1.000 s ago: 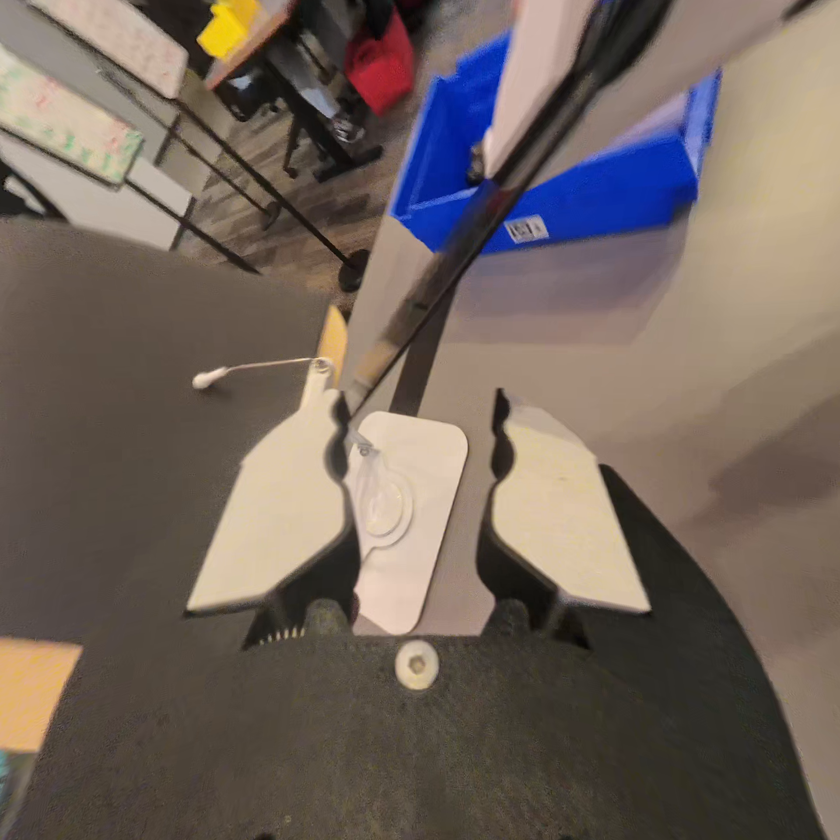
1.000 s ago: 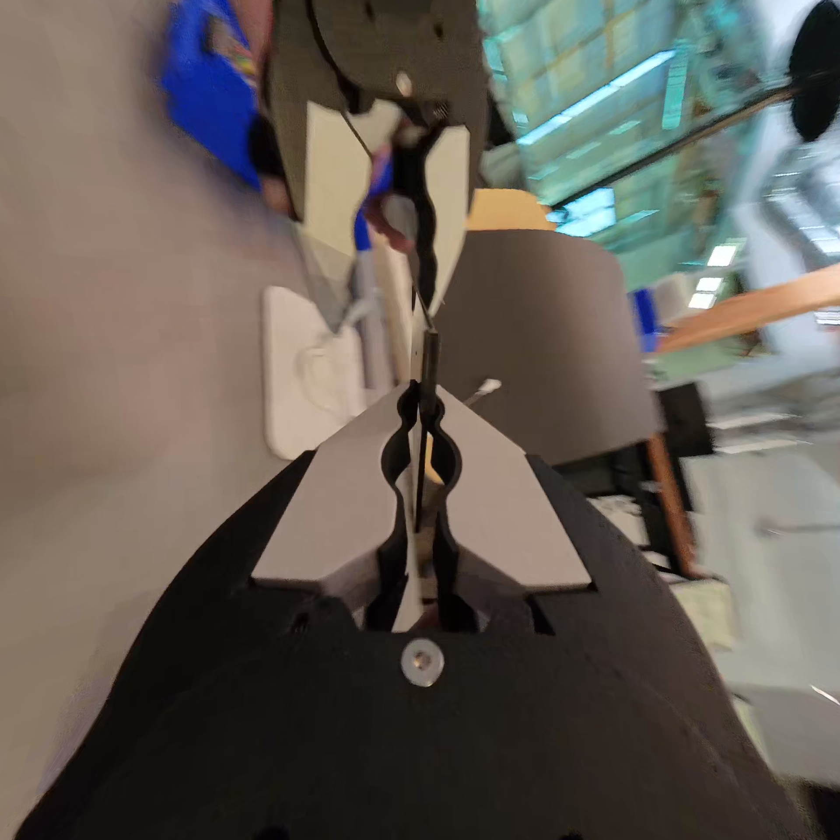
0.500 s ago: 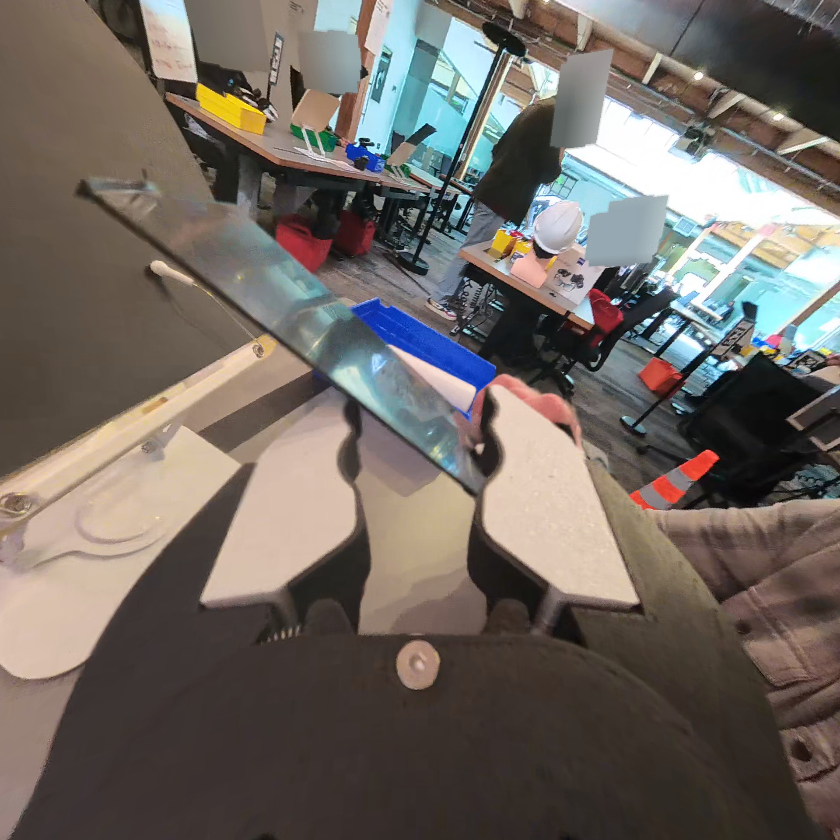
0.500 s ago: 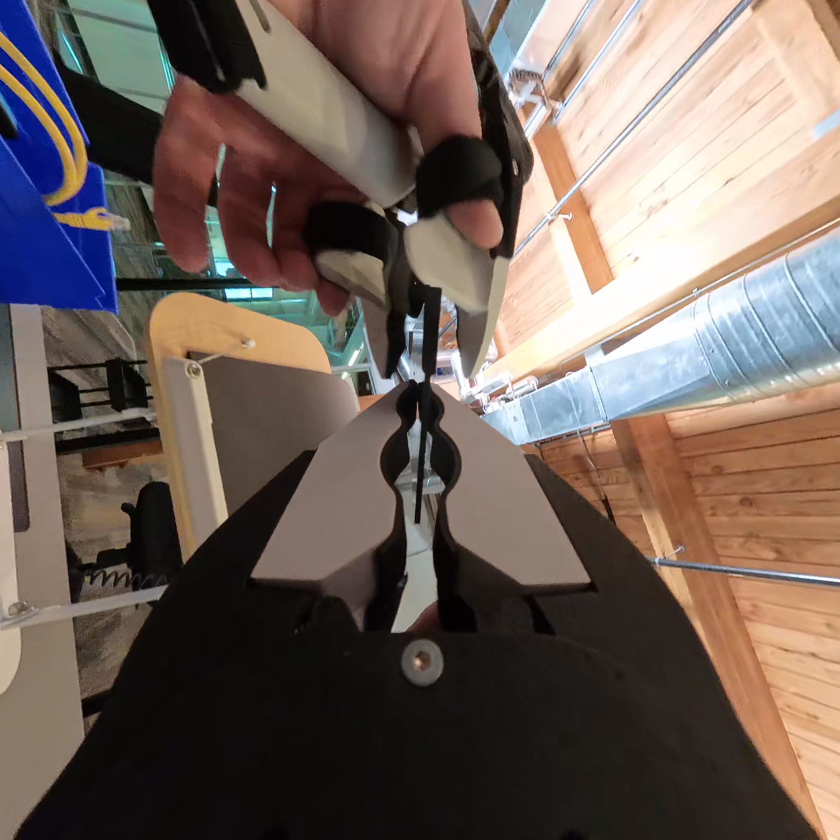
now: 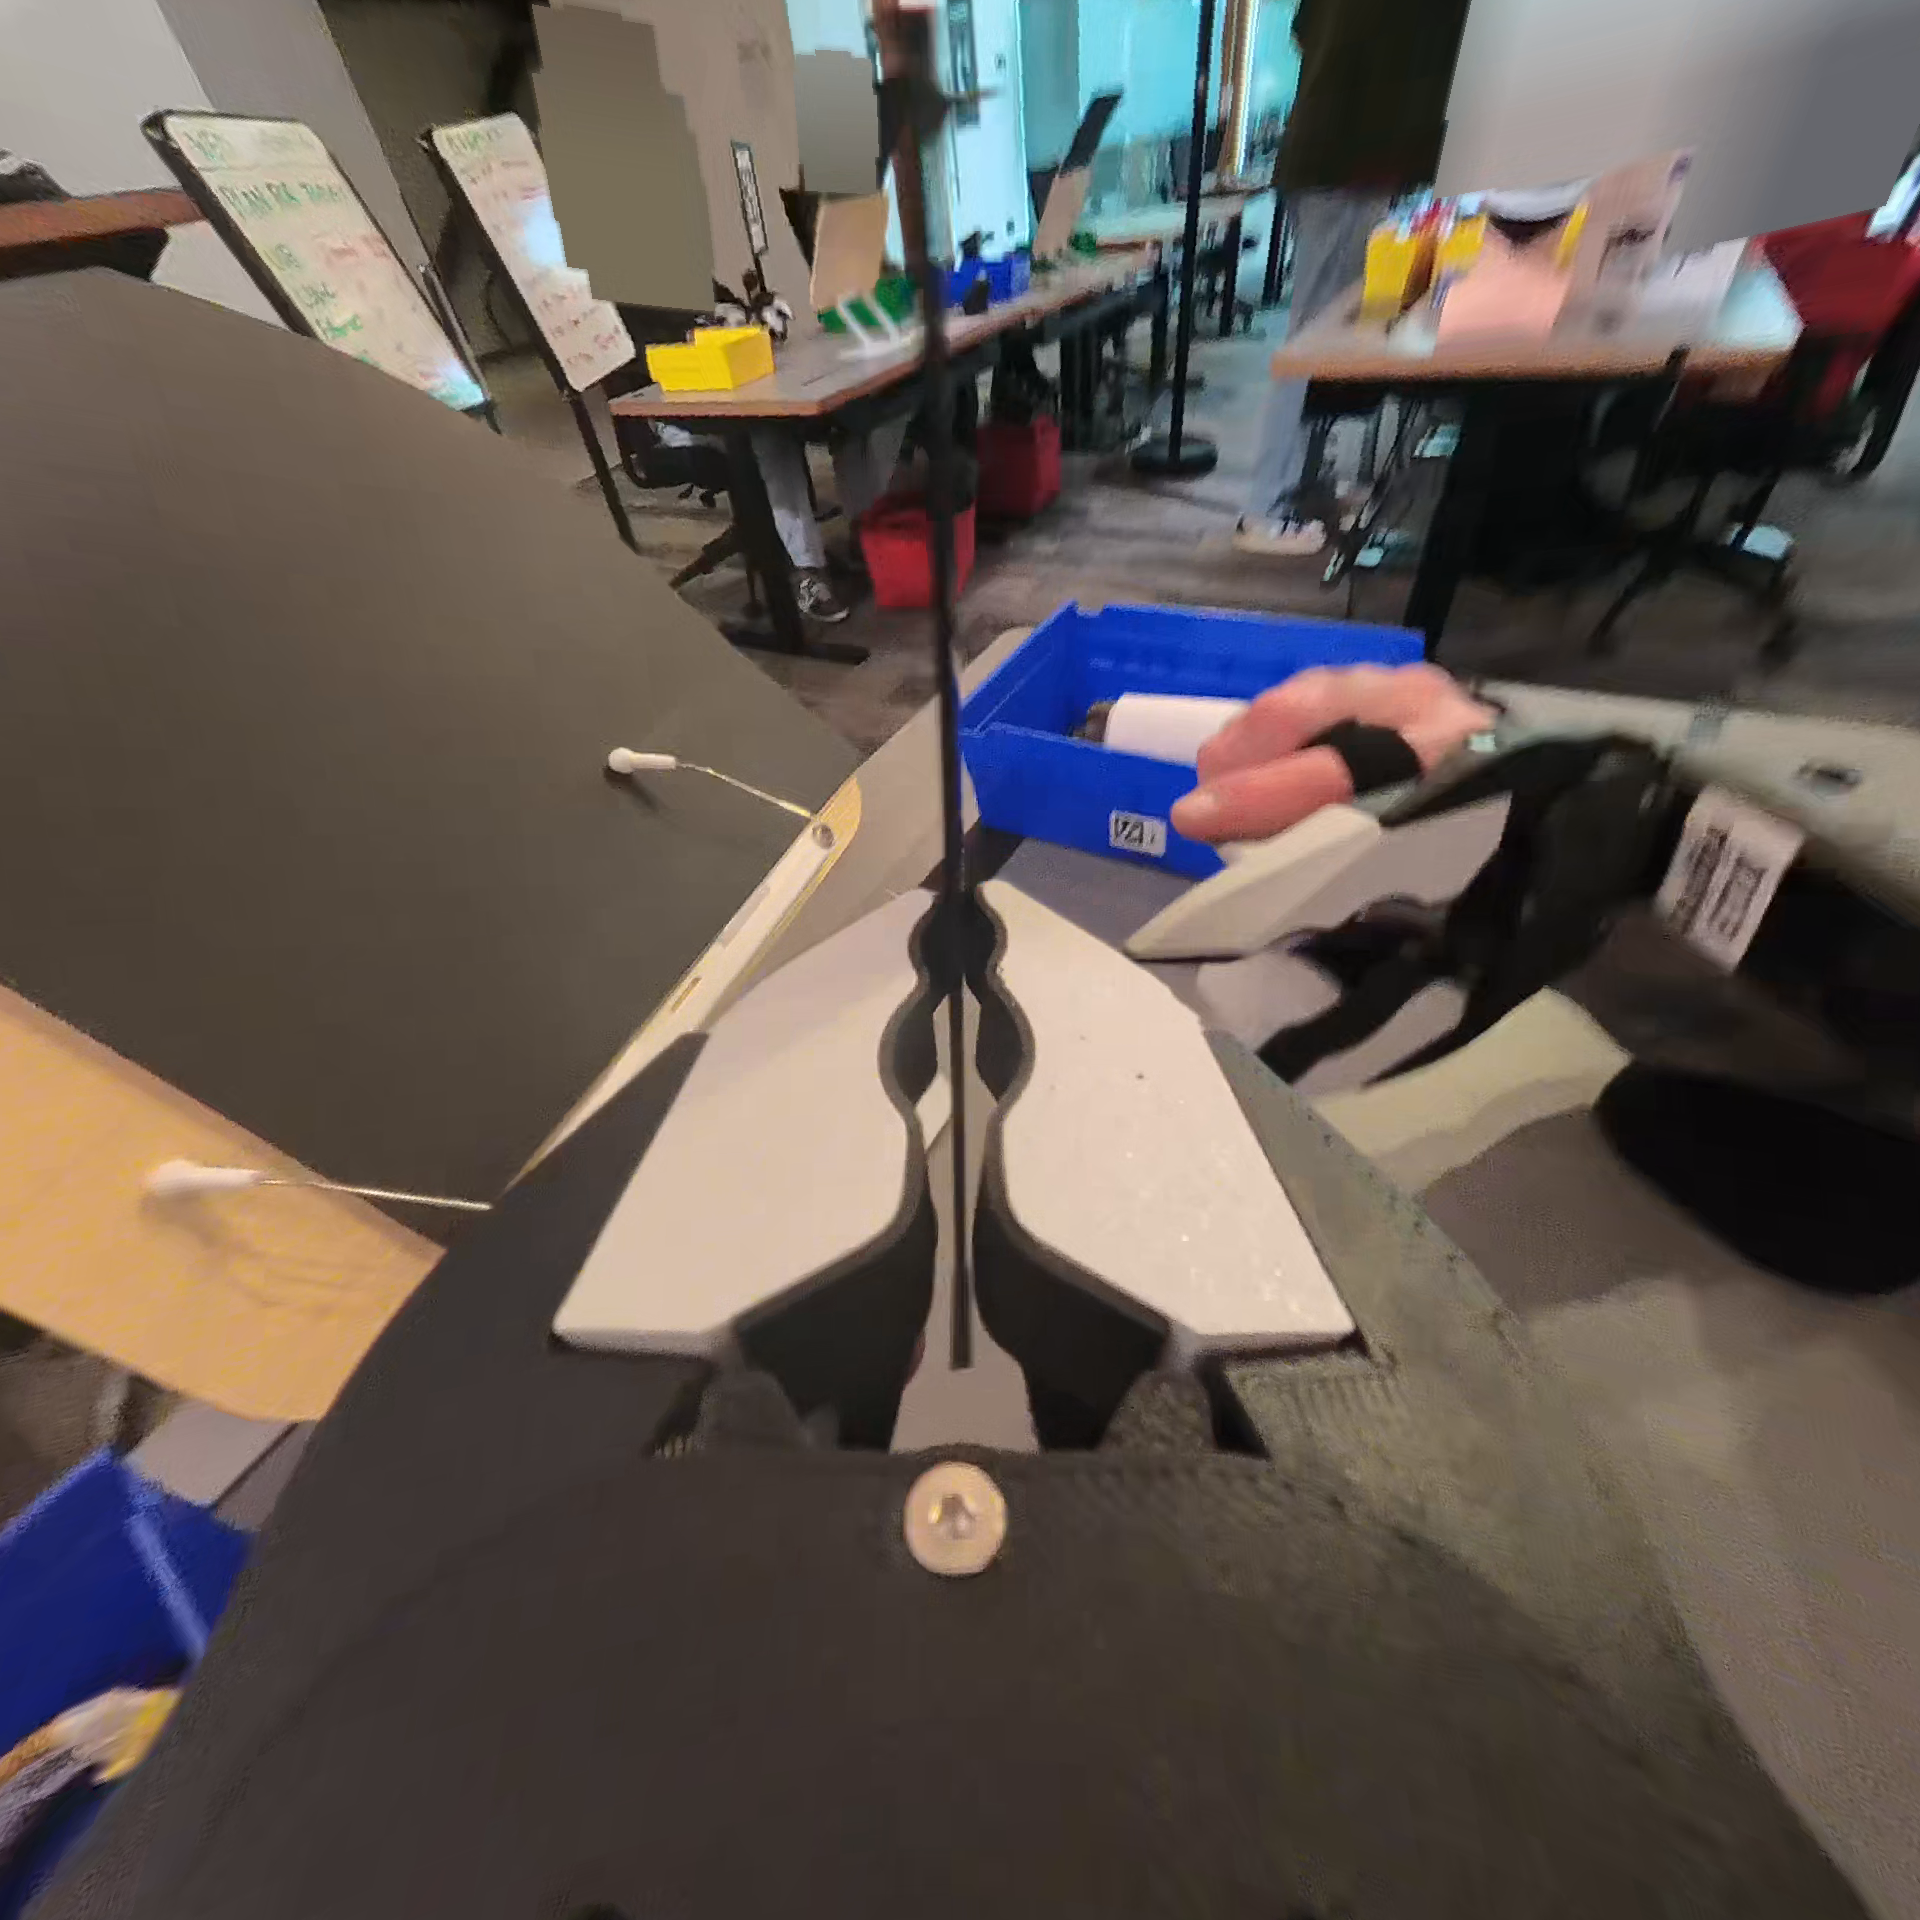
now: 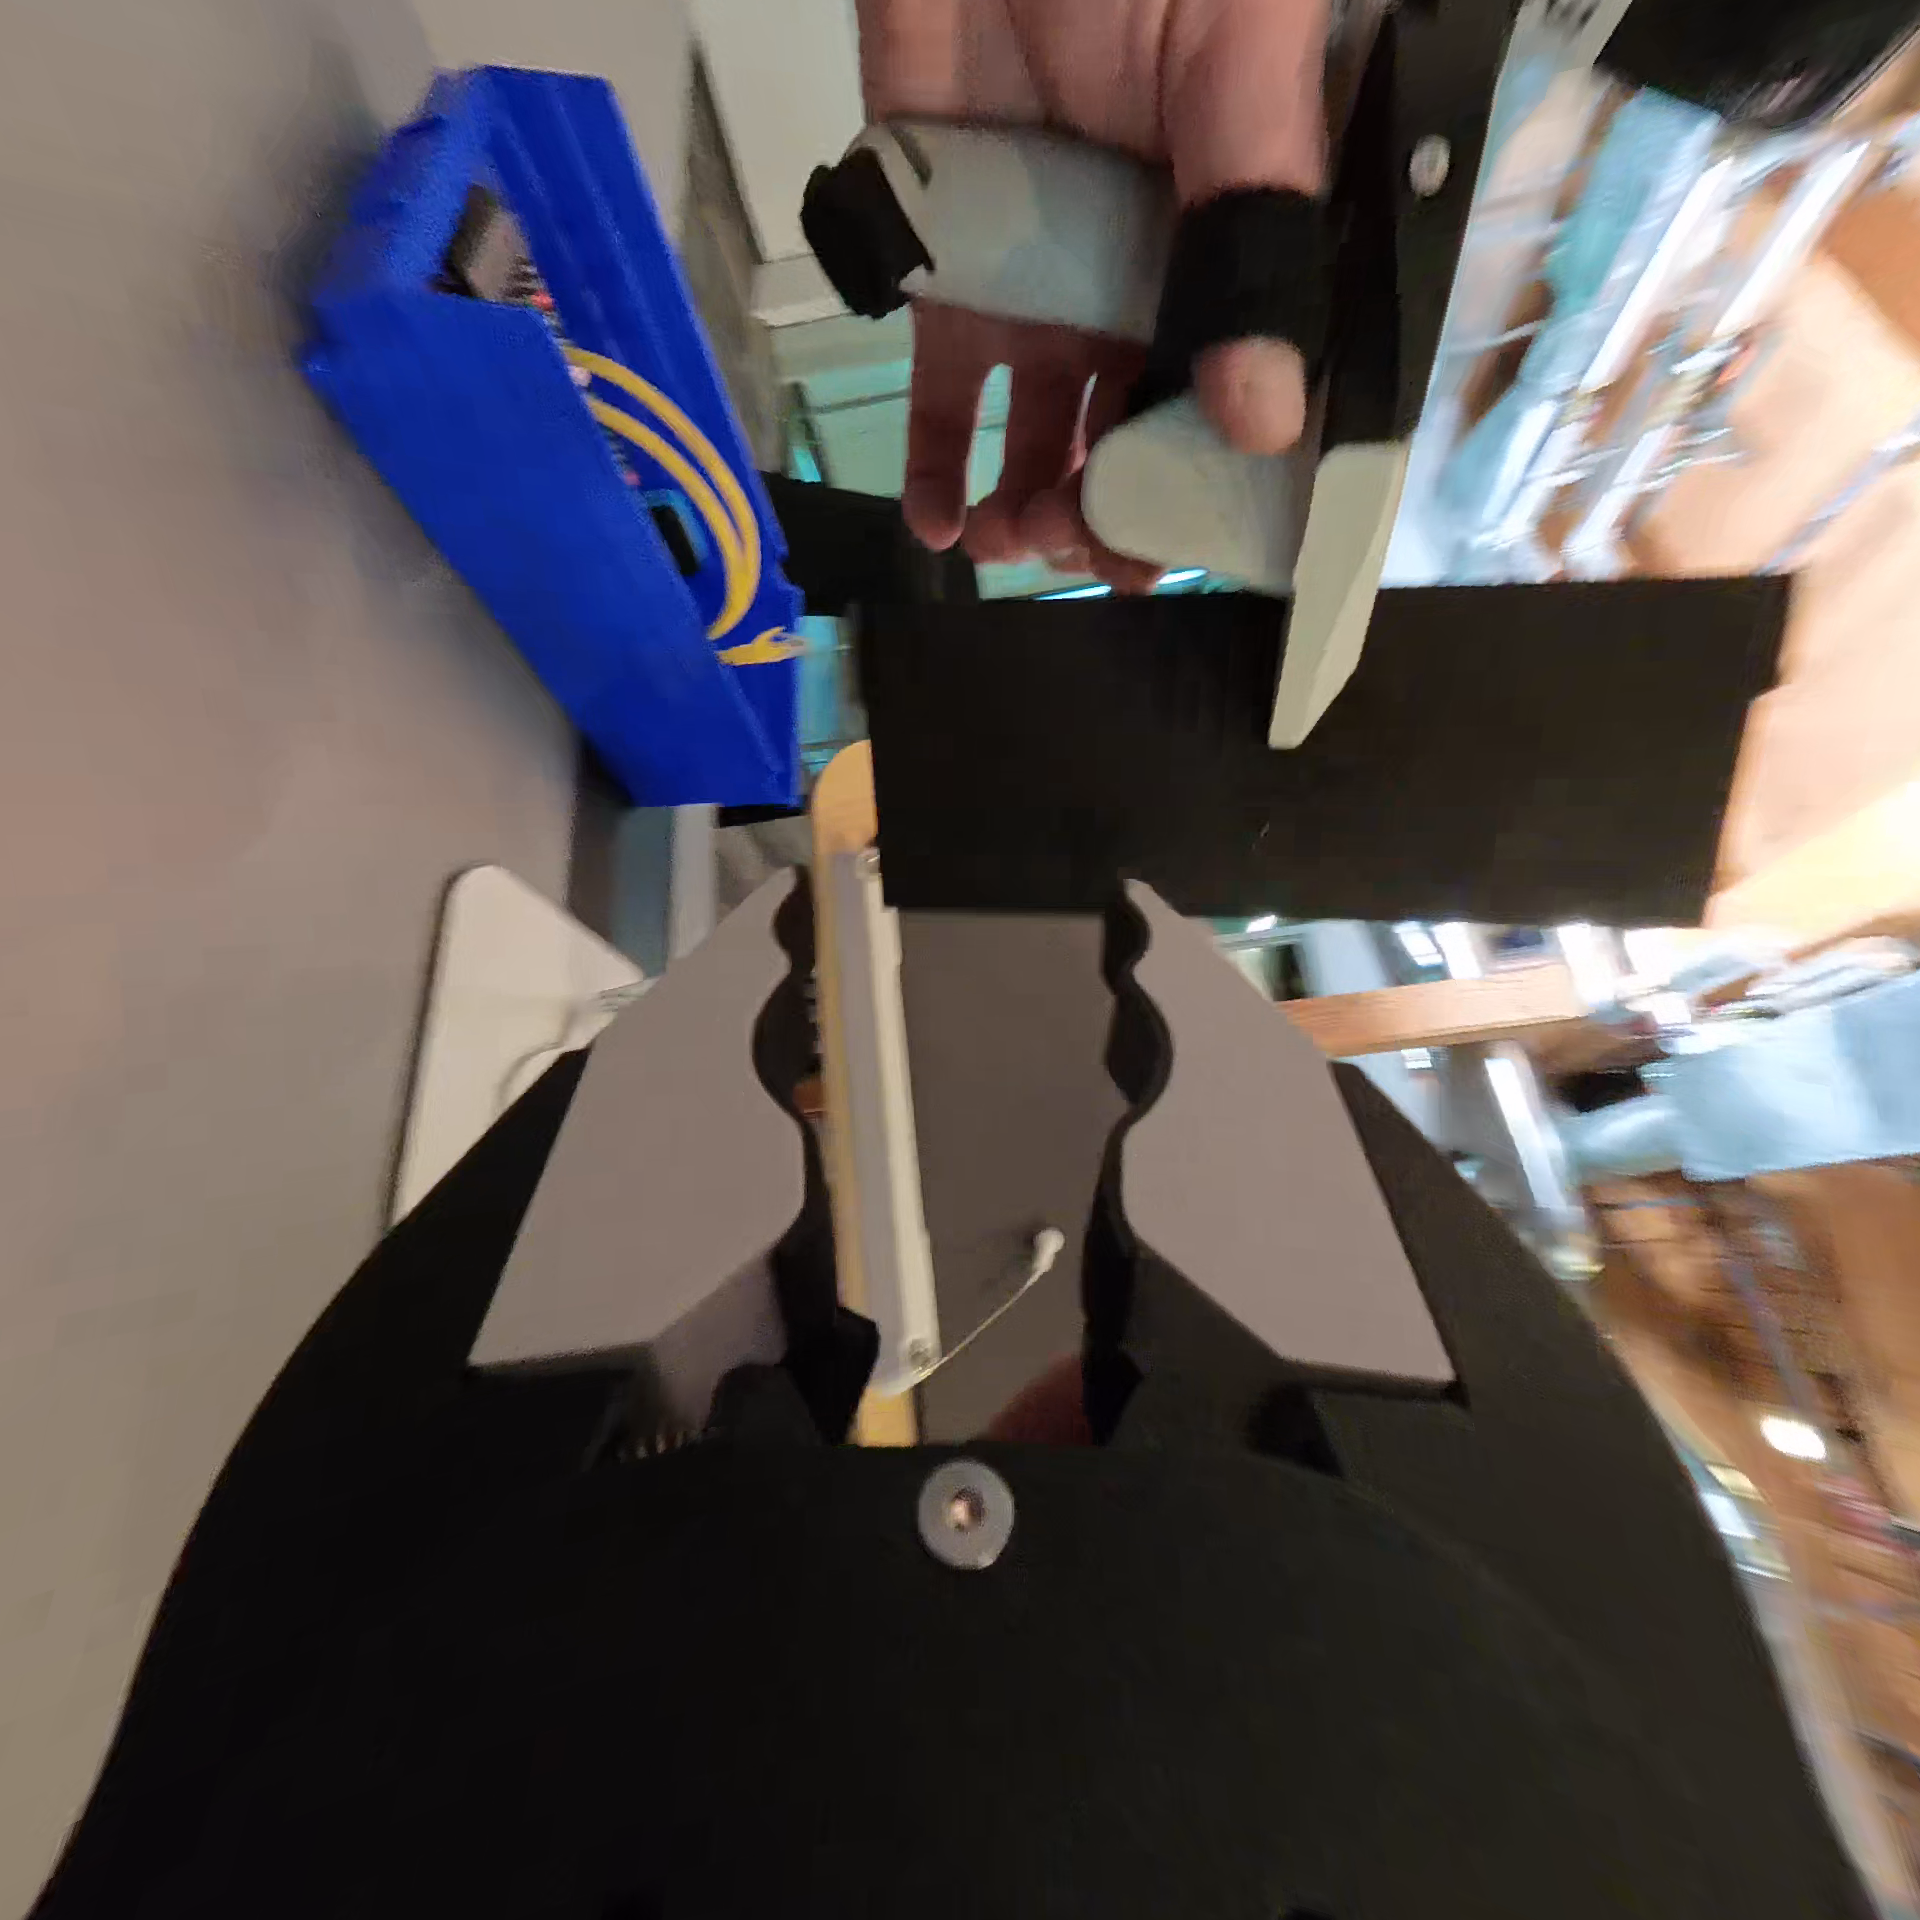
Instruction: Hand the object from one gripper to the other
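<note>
Left wrist view shows the black plate (image 5: 954,1039) edge-on only, top end blurred. Left claw (image 5: 956,914) clamped on it. Right claw (image 6: 956,914) gaping wide, holding nothing, just below the plate (image 6: 1195,748). 1 plate, 2 claws, 1 blue bin (image 5: 1049,769) on grey surface (image 5: 1507,1205).

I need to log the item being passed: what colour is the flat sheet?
Black. The sheet shows best in the right wrist view; the left wrist view shows only its thin edge.

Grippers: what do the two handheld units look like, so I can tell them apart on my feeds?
Near-identical: left gripper and right gripper each have pale grey fingers with wavy black inner pads, a black body and a silver screw. Black straps loop the person's fingers.
</note>
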Demonstrator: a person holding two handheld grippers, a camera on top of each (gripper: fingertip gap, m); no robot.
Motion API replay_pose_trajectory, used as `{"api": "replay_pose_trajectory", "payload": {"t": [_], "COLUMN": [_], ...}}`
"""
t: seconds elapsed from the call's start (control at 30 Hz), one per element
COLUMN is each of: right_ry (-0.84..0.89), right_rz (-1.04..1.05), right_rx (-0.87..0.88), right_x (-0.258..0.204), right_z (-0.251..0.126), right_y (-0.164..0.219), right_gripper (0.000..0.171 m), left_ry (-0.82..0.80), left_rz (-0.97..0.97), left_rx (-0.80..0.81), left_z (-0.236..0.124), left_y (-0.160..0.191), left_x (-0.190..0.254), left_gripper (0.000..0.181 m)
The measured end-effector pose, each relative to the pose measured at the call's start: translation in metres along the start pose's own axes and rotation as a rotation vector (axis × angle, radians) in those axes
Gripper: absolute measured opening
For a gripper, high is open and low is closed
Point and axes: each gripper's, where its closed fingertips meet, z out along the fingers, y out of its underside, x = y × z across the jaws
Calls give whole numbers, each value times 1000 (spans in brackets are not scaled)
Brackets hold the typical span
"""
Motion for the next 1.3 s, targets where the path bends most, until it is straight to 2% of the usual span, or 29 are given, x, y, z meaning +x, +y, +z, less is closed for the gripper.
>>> {"api": "replay_pose_trajectory", "payload": {"t": [0.03,0.07,0.17,0.27,0.3,0.43,0.5,0.57,0.63,0.7,0.8,0.9,0.97,1.03,1.13,1.23,1.3], "right_ry": [-41,-39,49,105,86,-65,-160,-225,-302,-334,-322,-287,-233,-164,-8,130,156], "right_rz": [58,113,237,297,312,294,284,283,282,314,352,423,495,581,718,852,890], "right_rx": [7,28,39,68,68,50,41,30,47,56,41,29,14,-9,-81,-177,-254], "right_x": [2,11,52,77,77,53,35,22,8,3,4,15,30,48,80,106,110], "right_z": [-6,-14,-38,-56,-58,-55,-53,-50,-50,-47,-44,-46,-51,-58,-75,-101,-121], "right_y": [3,4,13,11,10,5,3,1,-5,-7,0,13,26,43,82,129,154], "right_gripper": [43,40,41,47,49,37,23,20,3,0,0,0,0,0,0,0,0], "left_ry": [-17,-34,-44,-28,-14,29,39,68,75,73,15,-73,-155,-206,-277,-329,-366], "left_rz": [51,133,356,501,540,700,780,837,896,934,941,855,791,705,618,612,619], "left_rx": [-48,-110,-249,-349,-368,-441,-474,-500,-527,-542,-496,-402,-292,-176,-31,51,87], "left_z": [3,6,15,26,29,41,46,49,52,54,60,56,46,34,14,-1,-9], "left_y": [5,13,32,48,52,62,66,70,74,78,75,58,41,28,17,20,21], "left_x": [1,2,11,23,28,43,48,55,57,56,48,33,18,5,-13,-25,-32], "left_gripper": [2,2,2,2,2,2,2,2,2,2,6,57,71,70,53,43,39]}}
